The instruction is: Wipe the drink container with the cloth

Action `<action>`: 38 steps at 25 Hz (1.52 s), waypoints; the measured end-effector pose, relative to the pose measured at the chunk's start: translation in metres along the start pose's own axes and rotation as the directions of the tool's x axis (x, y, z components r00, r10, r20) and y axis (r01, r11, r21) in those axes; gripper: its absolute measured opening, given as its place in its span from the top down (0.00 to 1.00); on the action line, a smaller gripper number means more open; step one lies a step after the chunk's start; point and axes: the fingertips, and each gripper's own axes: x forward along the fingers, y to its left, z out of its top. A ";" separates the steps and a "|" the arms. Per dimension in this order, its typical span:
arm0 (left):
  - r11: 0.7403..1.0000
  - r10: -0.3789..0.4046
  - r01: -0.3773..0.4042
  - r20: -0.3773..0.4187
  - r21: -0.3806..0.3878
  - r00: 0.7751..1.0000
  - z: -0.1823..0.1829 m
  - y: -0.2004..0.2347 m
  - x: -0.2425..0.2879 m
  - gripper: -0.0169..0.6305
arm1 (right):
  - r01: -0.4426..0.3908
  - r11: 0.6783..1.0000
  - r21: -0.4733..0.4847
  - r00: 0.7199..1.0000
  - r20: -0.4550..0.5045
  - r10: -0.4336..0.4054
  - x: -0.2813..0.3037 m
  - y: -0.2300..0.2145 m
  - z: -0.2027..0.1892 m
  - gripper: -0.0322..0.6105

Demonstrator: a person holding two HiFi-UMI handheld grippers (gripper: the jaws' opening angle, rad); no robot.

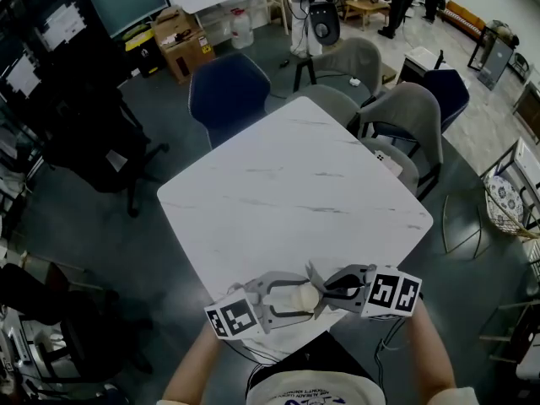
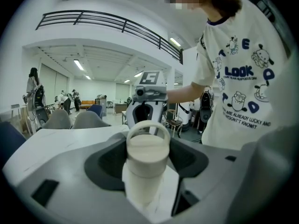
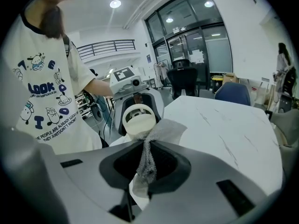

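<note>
A cream drink container (image 1: 297,297) with a loop-handled lid is held lying sideways above the near corner of the white table (image 1: 287,184). My left gripper (image 1: 274,305) is shut on its body (image 2: 144,171), lid (image 2: 148,146) pointing toward the right gripper. My right gripper (image 1: 331,294) is shut on a grey cloth (image 3: 148,153), pinched into a strand between the jaws, with its free end (image 3: 167,130) fanned out against the container's lid (image 3: 138,119). The two grippers face each other, almost touching.
Grey and blue chairs (image 1: 228,91) ring the far side of the table. Cardboard boxes (image 1: 181,40) and other people stand farther back. A person's white printed T-shirt (image 2: 243,78) fills the side of both gripper views.
</note>
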 end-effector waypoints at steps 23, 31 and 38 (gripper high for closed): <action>1.000 0.003 -0.003 0.012 -0.001 1.000 0.001 -0.001 0.001 0.53 | 0.029 0.999 0.046 0.999 -0.040 -0.027 0.040 -0.012 -0.052 0.88; 1.000 0.003 -0.003 0.013 -0.002 1.000 0.001 -0.001 0.002 0.53 | 0.082 0.995 0.051 0.993 -0.087 -0.077 0.058 -0.018 -0.075 0.88; 1.000 0.002 -0.002 0.013 0.000 1.000 0.000 -0.002 0.002 0.53 | 0.108 0.992 0.068 0.984 -0.149 -0.097 0.072 -0.018 -0.091 0.88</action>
